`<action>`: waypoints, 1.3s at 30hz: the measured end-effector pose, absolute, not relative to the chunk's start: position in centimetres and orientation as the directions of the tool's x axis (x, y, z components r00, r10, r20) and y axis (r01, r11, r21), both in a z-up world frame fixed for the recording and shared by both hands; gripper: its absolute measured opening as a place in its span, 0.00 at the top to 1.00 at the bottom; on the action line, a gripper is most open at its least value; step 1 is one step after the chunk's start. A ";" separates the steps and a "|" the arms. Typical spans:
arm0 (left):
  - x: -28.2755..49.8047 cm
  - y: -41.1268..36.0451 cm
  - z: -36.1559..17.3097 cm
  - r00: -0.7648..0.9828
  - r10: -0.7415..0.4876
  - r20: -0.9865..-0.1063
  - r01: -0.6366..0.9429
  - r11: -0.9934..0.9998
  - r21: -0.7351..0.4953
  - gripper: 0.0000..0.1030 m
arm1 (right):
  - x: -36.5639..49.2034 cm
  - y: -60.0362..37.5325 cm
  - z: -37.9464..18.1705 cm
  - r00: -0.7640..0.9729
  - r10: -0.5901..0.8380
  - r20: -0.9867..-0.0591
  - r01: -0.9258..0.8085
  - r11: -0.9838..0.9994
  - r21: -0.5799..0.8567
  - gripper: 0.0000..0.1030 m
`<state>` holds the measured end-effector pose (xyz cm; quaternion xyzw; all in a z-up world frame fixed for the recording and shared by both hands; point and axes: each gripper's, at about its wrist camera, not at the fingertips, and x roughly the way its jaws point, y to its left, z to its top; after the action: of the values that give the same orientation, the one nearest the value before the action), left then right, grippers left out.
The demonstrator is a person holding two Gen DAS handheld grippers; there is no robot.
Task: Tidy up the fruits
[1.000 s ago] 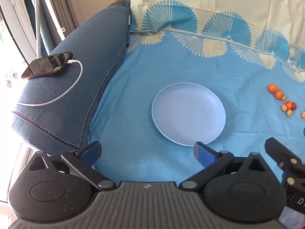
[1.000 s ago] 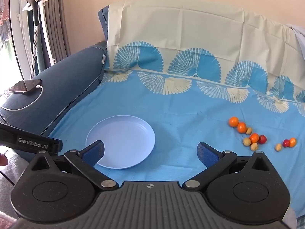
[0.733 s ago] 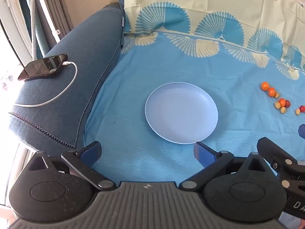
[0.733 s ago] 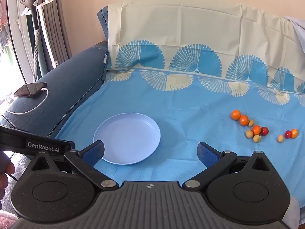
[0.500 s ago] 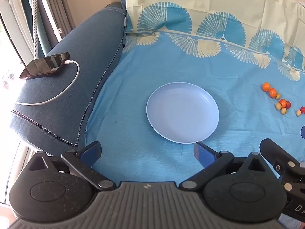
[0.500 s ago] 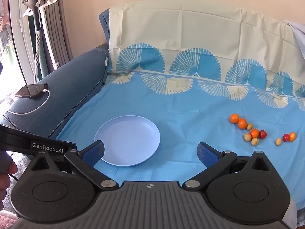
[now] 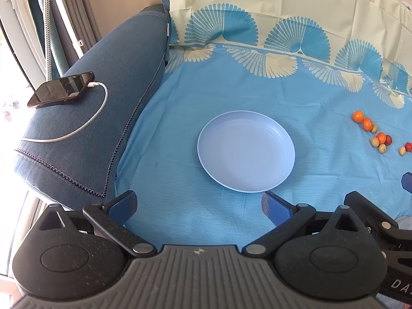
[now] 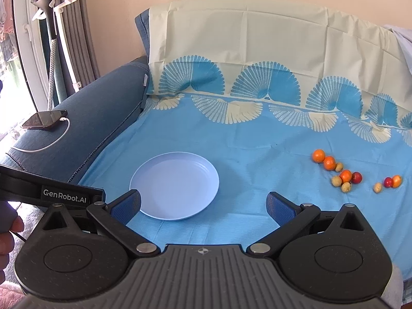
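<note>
A pale blue plate (image 7: 246,152) (image 8: 175,185) lies bare on the blue cloth. Small fruits (image 8: 342,173) (image 7: 373,135), orange, red and yellowish, lie in a loose group on the cloth to the right of the plate. My left gripper (image 7: 198,204) hovers open just in front of the plate, nothing between its fingers. My right gripper (image 8: 203,204) is also open and holds nothing; the plate is ahead to its left and the fruits ahead to its right. The right gripper's body shows at the left wrist view's right edge.
A dark blue sofa armrest (image 7: 103,77) rises at the left, with a phone (image 7: 60,89) (image 8: 45,119) on a white charging cable on it. A cream and blue patterned cloth (image 8: 257,59) covers the backrest. A hand (image 8: 7,234) holds the left gripper at the lower left.
Both views shifted slightly; the plate and fruits stay where they lay. Both grippers remain open.
</note>
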<state>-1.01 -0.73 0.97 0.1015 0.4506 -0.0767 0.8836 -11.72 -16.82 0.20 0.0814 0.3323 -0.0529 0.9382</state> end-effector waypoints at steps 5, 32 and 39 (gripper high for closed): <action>-0.9 -0.7 1.0 0.580 -0.048 -0.813 0.233 0.966 0.109 0.00 | -11.9 -16.9 -0.1 0.767 -0.044 -0.640 0.160 0.979 0.124 0.00; -1.0 -0.2 0.2 0.572 -0.050 -0.818 0.236 0.966 0.106 0.00 | -11.8 -16.7 -0.4 0.761 -0.043 -0.648 0.154 0.981 0.117 0.00; -1.0 -0.1 0.1 0.571 -0.039 -0.820 0.231 0.966 0.115 0.00 | -11.4 -16.7 -0.4 0.753 -0.047 -0.657 0.164 0.979 0.118 0.00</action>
<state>-1.01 -0.11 0.14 0.1054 0.4569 -0.0766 0.8799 -11.42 -16.67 -0.39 0.0845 0.3470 -0.0567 0.9323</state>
